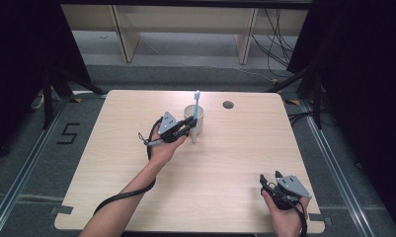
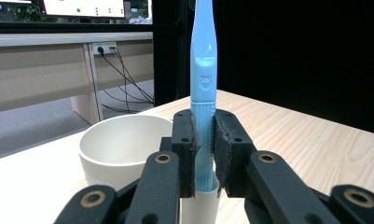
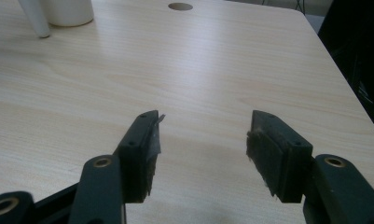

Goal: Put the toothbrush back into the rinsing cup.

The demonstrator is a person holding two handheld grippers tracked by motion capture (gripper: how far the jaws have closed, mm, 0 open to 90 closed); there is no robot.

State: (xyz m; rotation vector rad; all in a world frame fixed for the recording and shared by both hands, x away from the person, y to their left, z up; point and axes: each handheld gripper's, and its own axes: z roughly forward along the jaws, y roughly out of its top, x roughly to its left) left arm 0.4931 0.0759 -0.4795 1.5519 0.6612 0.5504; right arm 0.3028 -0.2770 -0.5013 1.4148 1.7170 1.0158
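A blue and white toothbrush stands upright, bristles at the top, with its white lower end on the table just in front of a cream cup. My left gripper is shut on the toothbrush's blue handle; in the left gripper view the pads press it from both sides, with the cup to the left behind it. At the table's near right corner, my right gripper is open and holds nothing. In the right gripper view its jaws stand wide apart over bare wood, with the cup and the toothbrush's white end far off.
The wooden table has a round cable hole near its far edge, right of the cup. Black curtains flank the table, and shelving legs with cables stand on the floor beyond it.
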